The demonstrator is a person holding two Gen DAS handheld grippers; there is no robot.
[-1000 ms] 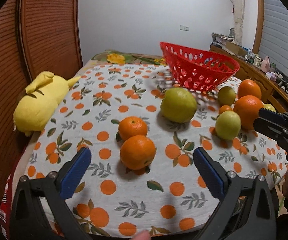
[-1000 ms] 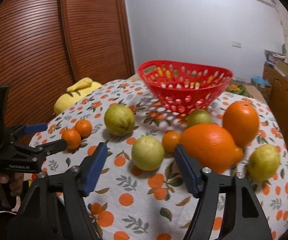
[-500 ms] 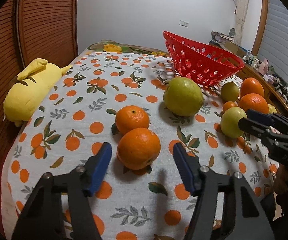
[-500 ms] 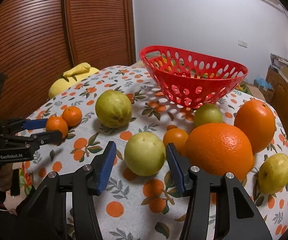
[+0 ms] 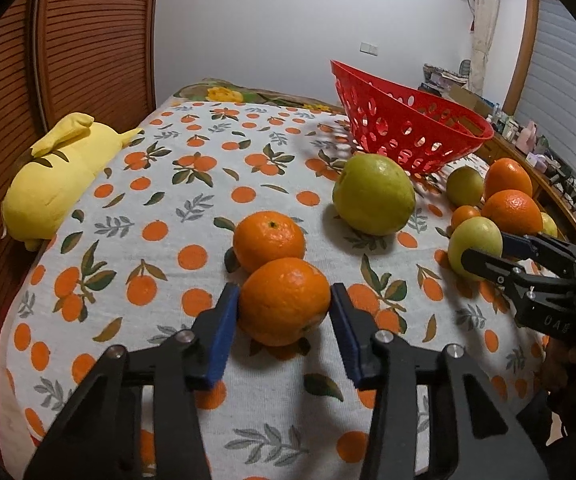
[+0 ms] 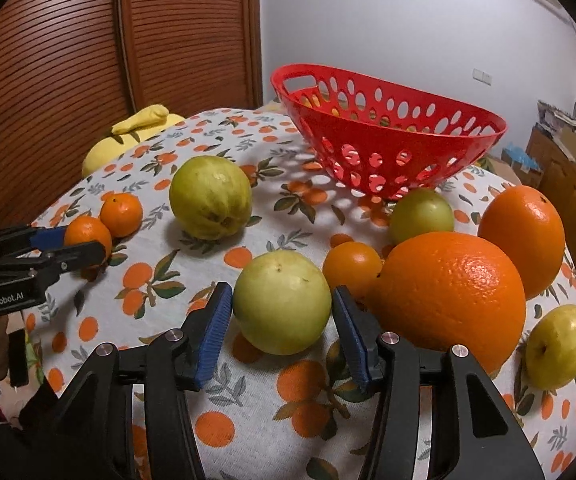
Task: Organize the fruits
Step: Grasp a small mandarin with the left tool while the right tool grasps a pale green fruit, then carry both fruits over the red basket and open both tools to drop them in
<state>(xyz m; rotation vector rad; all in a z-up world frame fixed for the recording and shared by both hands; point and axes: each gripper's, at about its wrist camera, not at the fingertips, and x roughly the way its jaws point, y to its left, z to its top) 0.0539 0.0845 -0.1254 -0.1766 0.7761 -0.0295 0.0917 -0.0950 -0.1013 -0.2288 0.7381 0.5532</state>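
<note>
Left gripper (image 5: 284, 308) low centre of frame, blue pads flanking a tangerine (image 5: 285, 301) on the tablecloth (image 5: 160, 184); contact looks likely, uncertain. Right gripper (image 6: 282, 314) low centre, jaws apart around a pale green fruit (image 6: 282, 307), narrow gaps showing. Red basket (image 6: 384, 148) upper right.

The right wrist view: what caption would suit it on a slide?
Right gripper open around a pale green fruit, red basket waiting behind.
</note>
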